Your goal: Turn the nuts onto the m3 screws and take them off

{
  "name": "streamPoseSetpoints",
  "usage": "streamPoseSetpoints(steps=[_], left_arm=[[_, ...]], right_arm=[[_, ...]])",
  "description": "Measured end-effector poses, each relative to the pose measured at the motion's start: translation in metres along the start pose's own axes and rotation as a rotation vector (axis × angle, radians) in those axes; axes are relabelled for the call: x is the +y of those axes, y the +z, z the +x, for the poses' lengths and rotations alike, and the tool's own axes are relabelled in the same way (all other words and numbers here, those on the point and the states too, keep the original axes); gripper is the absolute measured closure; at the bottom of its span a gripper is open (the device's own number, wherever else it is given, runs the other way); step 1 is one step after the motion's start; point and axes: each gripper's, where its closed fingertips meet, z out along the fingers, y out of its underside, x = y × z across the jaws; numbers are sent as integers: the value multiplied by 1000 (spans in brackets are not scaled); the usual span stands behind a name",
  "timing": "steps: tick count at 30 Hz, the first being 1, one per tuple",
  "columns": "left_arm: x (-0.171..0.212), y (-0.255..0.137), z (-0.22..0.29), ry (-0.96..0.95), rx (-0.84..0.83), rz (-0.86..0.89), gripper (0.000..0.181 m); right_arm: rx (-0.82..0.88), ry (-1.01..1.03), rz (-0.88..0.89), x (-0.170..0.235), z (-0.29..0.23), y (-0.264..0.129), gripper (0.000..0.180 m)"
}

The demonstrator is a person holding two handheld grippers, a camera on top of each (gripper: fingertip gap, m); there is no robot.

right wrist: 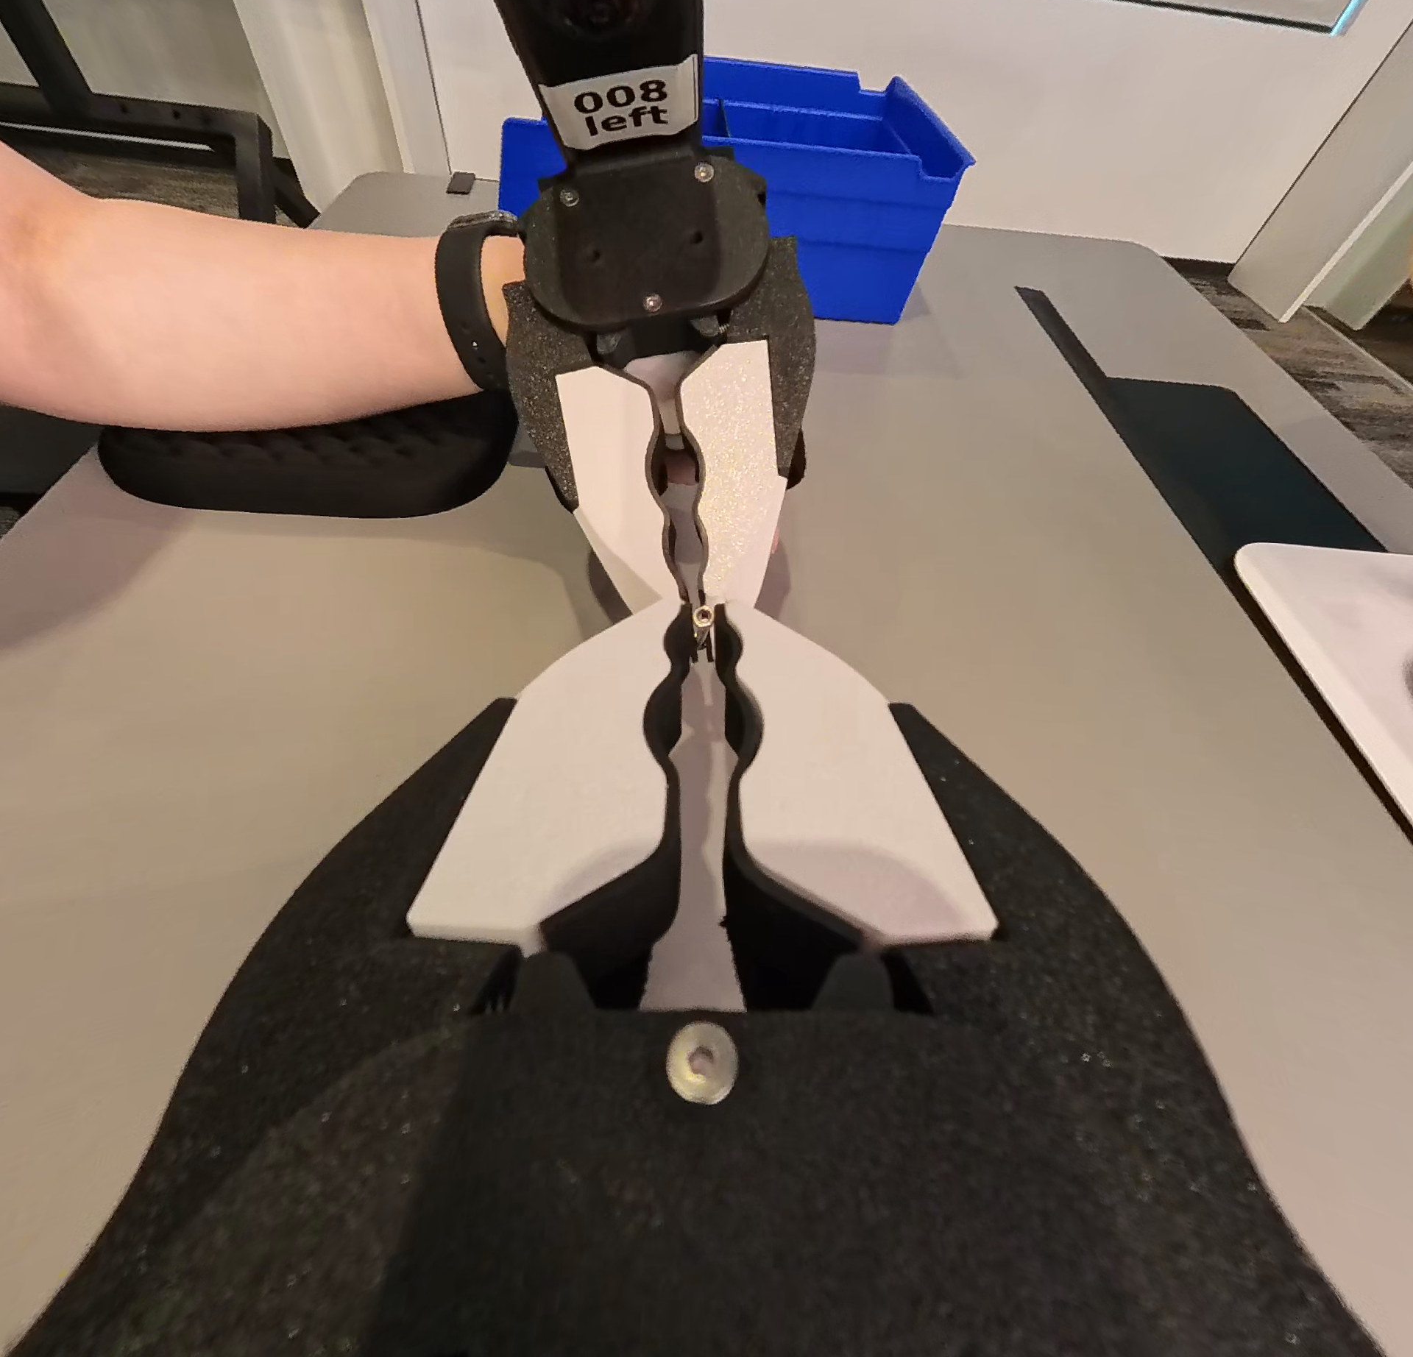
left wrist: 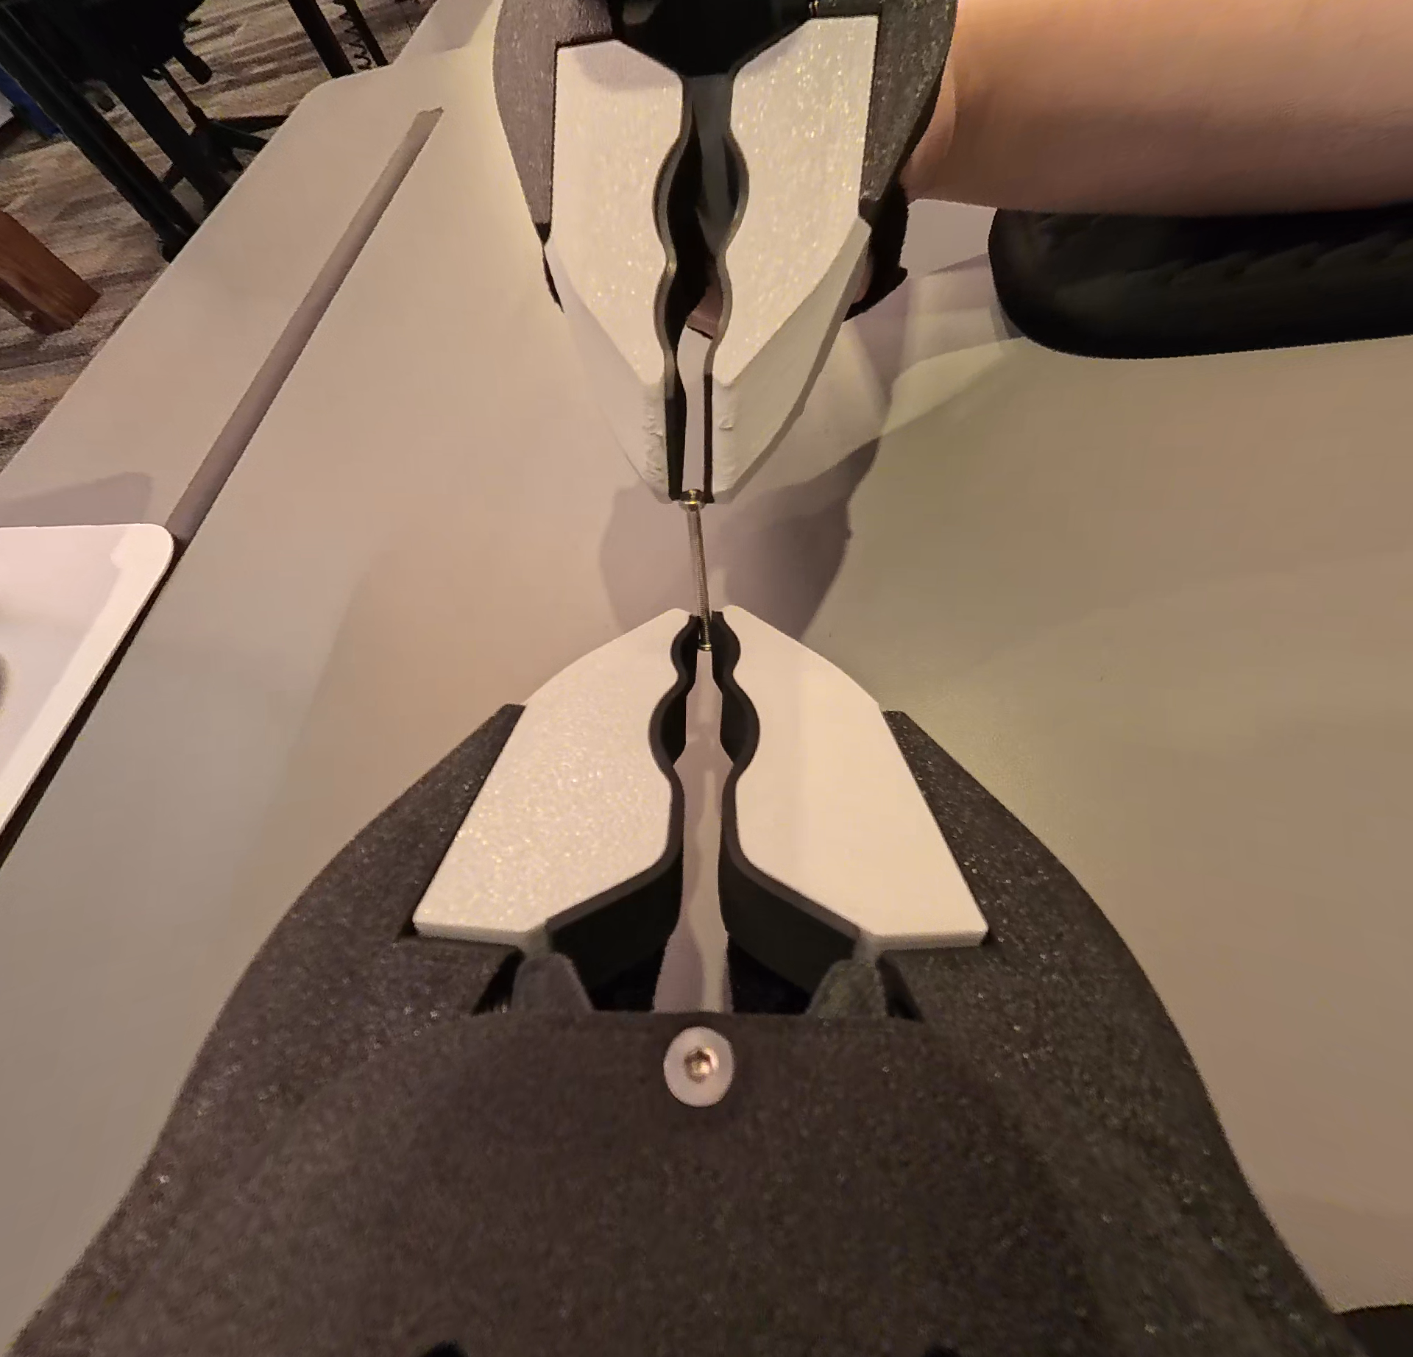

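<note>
Long thin silver threaded M3 screw [left wrist: 700, 565], light, stiff, slippery and easily dropped, held above the grey table [left wrist: 382, 632], left gripper [left wrist: 703, 627] clenched on one end, right gripper [left wrist: 692, 496] pinching the small metal nut [left wrist: 693, 497] at the other.

Shiny threaded metal screw [left wrist: 700, 563], matt grainy white plastic tongs [left wrist: 702, 617], smooth matt grey desk [left wrist: 382, 556], glossy blue plastic bin [right wrist: 856, 196]
</note>
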Motion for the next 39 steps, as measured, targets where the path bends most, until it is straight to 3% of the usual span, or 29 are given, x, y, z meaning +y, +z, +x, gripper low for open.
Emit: streamPoseSetpoints(steps=[1, 12, 20, 39], left_arm=[[0, 0, 0, 3, 1, 0, 178], [-8, -2, 4, 13, 14, 42, 178], [-31, -13, 3, -26, 27, 178, 178], [-23, -11, -23, -62, -130, 127, 178]], right_arm=[[-8, 4, 0, 0, -1, 0, 175], [-53, 35, 47, -5, -5, -5, 175], [-70, 73, 171, -26, -4, -15, 175], [76, 162, 195, -27, 20, -7, 175]])
